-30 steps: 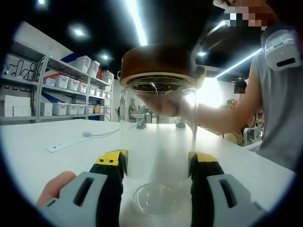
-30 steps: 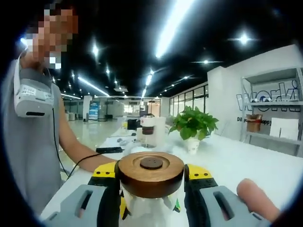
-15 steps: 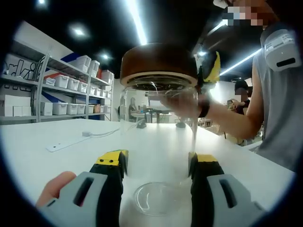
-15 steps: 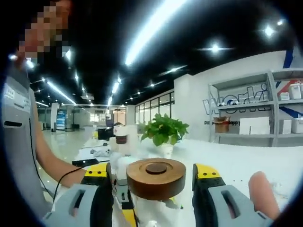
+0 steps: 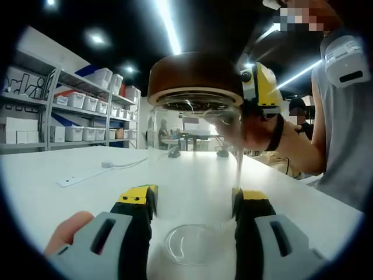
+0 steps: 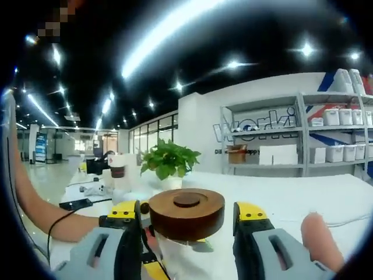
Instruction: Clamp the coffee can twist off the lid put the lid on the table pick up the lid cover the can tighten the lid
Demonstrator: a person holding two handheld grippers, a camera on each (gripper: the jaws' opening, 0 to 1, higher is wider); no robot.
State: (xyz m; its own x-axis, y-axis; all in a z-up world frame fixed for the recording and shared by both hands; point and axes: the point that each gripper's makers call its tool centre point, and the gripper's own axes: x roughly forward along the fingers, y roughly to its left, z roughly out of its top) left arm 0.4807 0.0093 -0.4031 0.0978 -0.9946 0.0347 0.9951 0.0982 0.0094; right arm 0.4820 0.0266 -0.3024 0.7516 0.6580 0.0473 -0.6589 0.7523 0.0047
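A clear glass coffee can (image 5: 195,175) stands upright on the white table (image 5: 70,204), topped by a round brown wooden lid (image 5: 195,76). My left gripper (image 5: 193,204) is shut on the can's lower body, yellow-tipped jaws pressed to both sides. My right gripper (image 5: 259,87) shows beside the lid's right edge. In the right gripper view the lid (image 6: 186,213) sits between the right gripper's (image 6: 187,217) jaws, with a small gap on each side, so it stands open around the lid. The can's glass (image 6: 180,259) shows below the lid.
A white power strip (image 5: 81,177) with a cable lies on the table at the left. Shelves with white bins (image 5: 76,102) line the wall. A potted plant (image 6: 169,164), a cup (image 6: 118,175) and a black device (image 6: 76,204) stand further along. A person's arm (image 5: 291,149) reaches in.
The right gripper's jaws let go of the lid and swung around it; it has come into the left gripper view at the lid's right. Can and left gripper have not moved.
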